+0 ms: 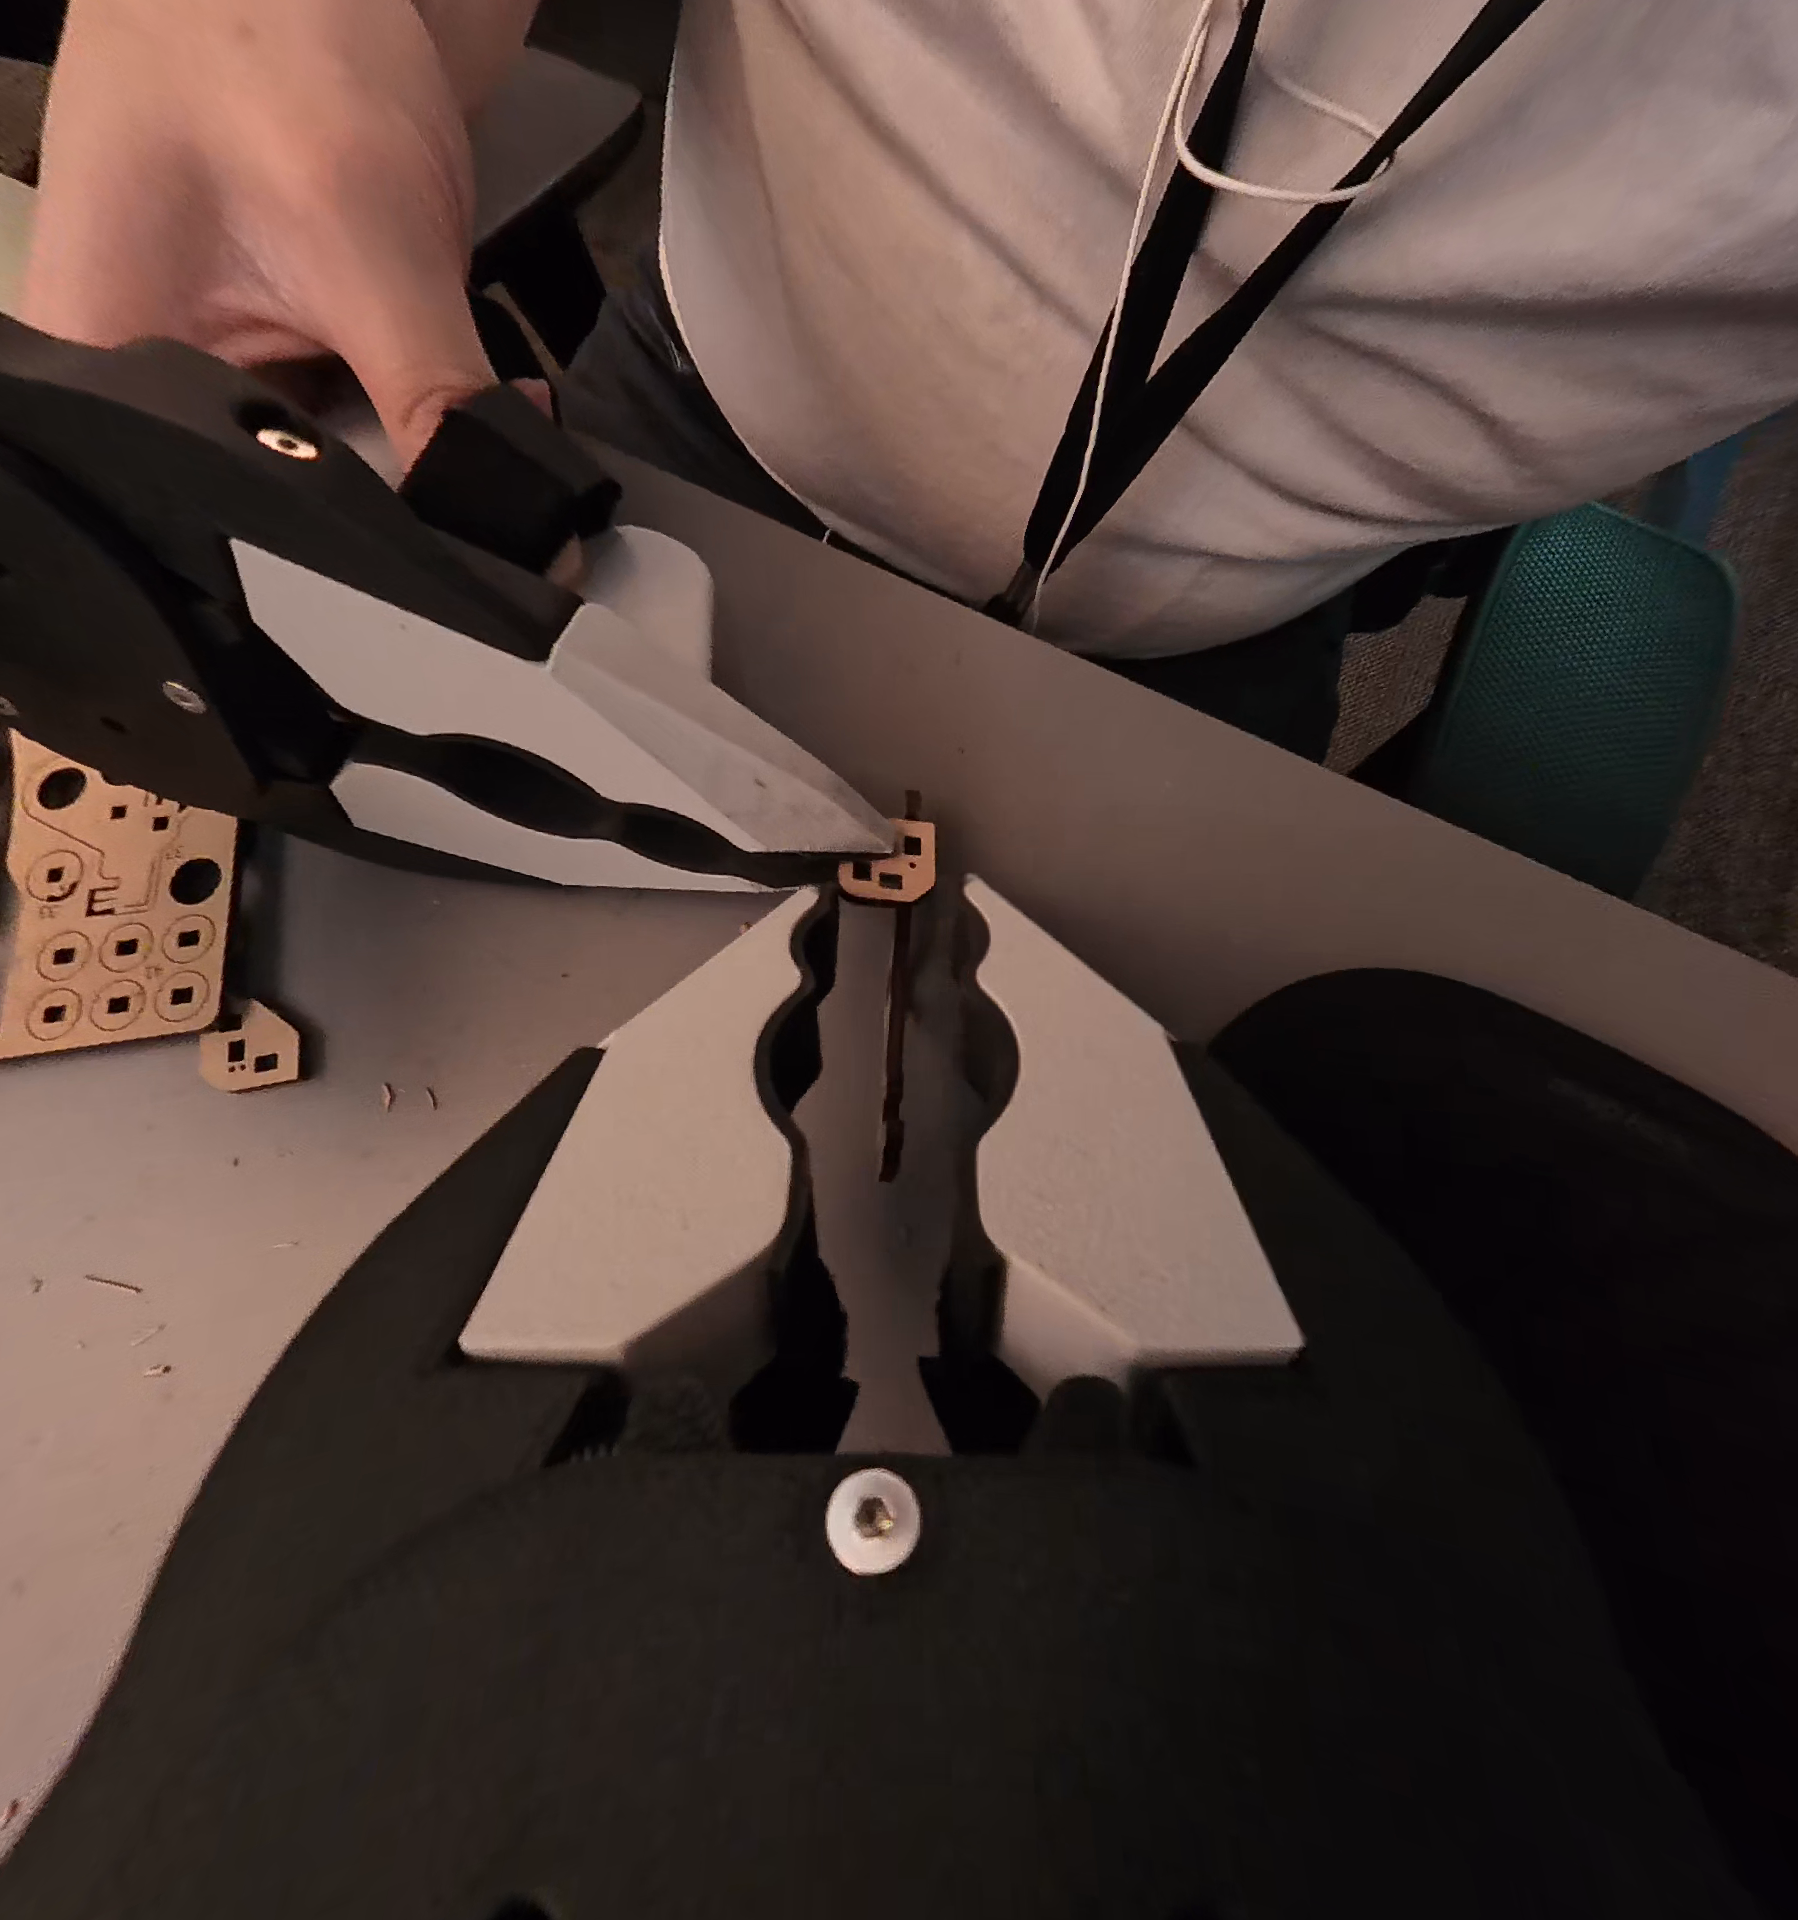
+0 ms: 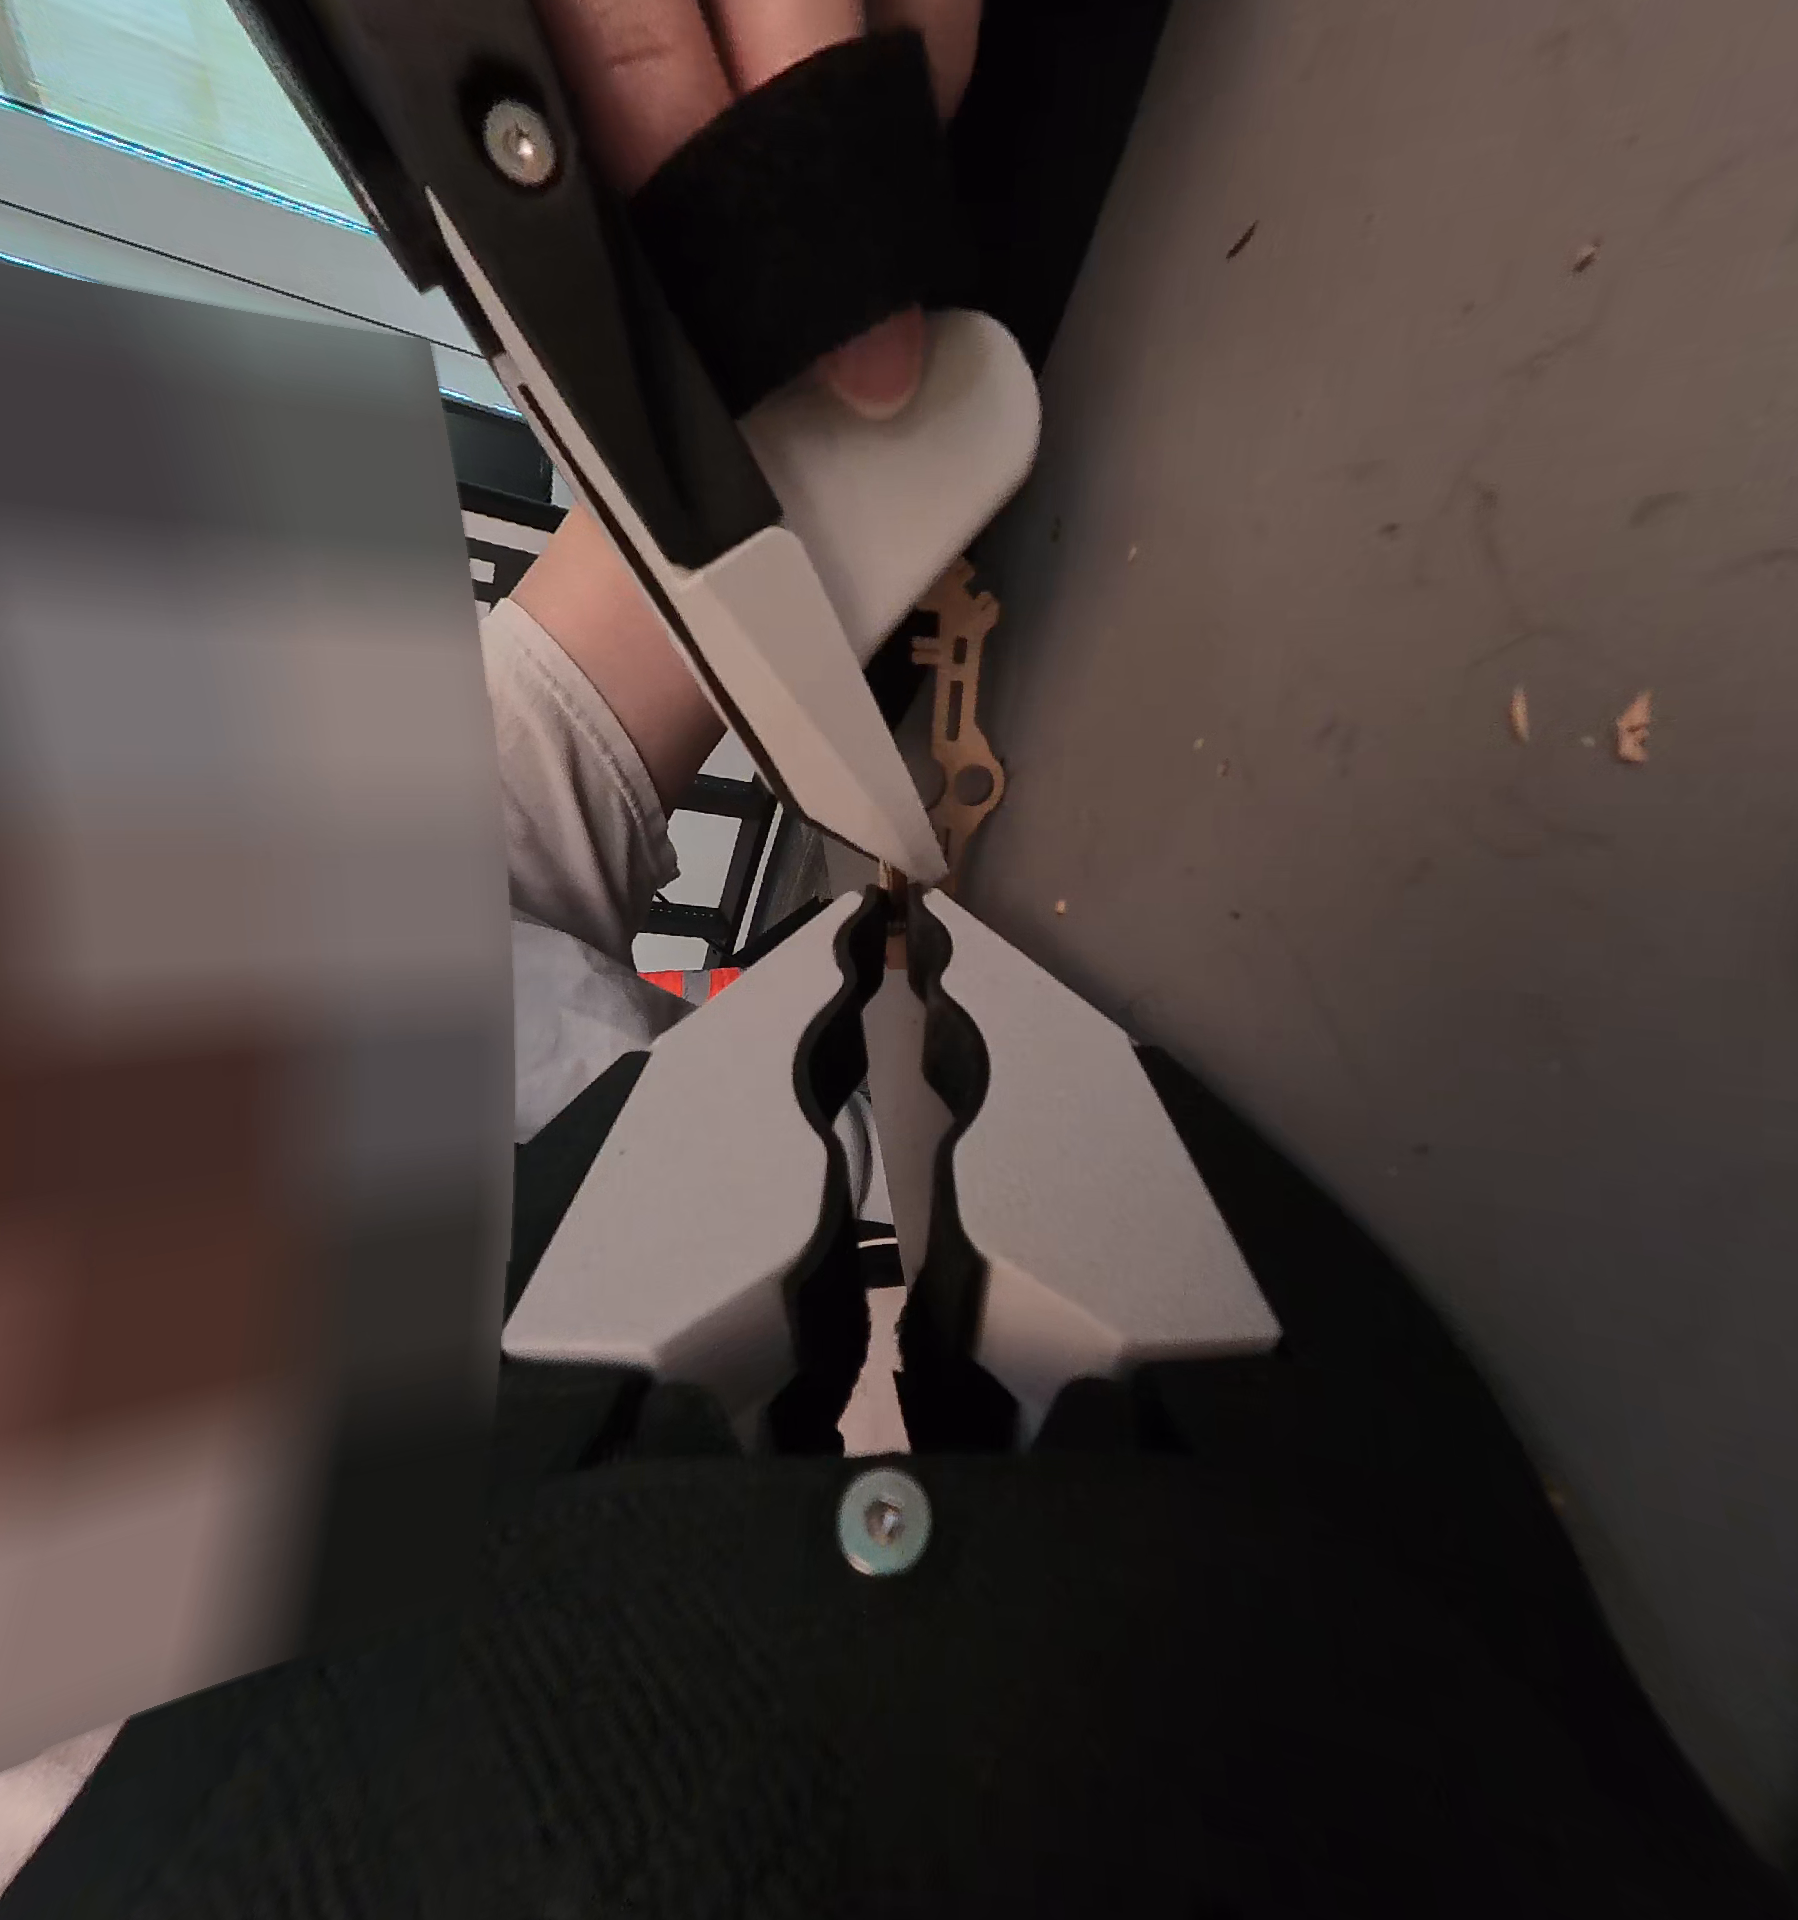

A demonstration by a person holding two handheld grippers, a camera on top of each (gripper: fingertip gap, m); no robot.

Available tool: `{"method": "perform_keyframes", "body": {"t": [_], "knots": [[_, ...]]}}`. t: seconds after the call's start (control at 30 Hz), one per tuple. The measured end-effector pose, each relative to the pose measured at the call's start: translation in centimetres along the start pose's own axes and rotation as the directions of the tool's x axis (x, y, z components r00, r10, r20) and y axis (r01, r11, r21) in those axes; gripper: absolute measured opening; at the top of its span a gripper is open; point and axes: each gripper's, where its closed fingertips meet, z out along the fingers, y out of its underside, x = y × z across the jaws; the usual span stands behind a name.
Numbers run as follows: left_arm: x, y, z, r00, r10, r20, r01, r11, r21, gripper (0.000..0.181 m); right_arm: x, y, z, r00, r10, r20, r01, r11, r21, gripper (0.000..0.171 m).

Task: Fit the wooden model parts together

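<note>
Below, wood splinters [image 1: 116, 1283] litter the grey table [image 1: 199, 1195]; both grippers pinch wooden parts.

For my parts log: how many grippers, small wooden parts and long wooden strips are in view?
Grippers: 2 (left gripper, right gripper)
Small wooden parts: 2 (one in the right gripper's jaws, one loose on the table at)
Long wooden strips: 1
Total: 5
</note>
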Motion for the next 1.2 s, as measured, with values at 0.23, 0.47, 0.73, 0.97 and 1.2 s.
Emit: {"method": "perform_keyframes", "body": {"t": [0.23,0.47,0.73,0.97,1.2], "knots": [[-0.09,-0.11,-0.03,1.0,-0.03,-0.01,0.03,1.0,0.008,0.018,0.0,0.0,0.01,1.0,0.0,0.0,0.0,1.0,0.0,0.002],[-0.18,-0.11,-0.07,0.993,-0.117,-0.028,0.116,0.993,-0.016,0.016,0.02,-0.06,0.0,1.0,0.001,-0.002,-0.001,1.0,0.005,0.002],[-0.13,-0.03,-0.03,0.999,-0.049,0.001,0.049,0.999,-0.018,0.018,0.03,-0.06,-0.01,1.0,0.0,-0.003,0.0,1.0,0.007,0.002],[-0.27,-0.01,0.04,0.995,-0.098,0.0,0.098,0.994,-0.043,0.017,0.04,-0.05,-0.03,1.0,-0.001,-0.006,0.001,1.0,0.01,0.002],[-0.22,0.03,0.04,0.997,-0.08,0.007,0.08,0.996,-0.042,0.016,0.02,-0.04,0.02,1.0,-0.004,-0.009,0.004,1.0,0.015,0.002]]}}
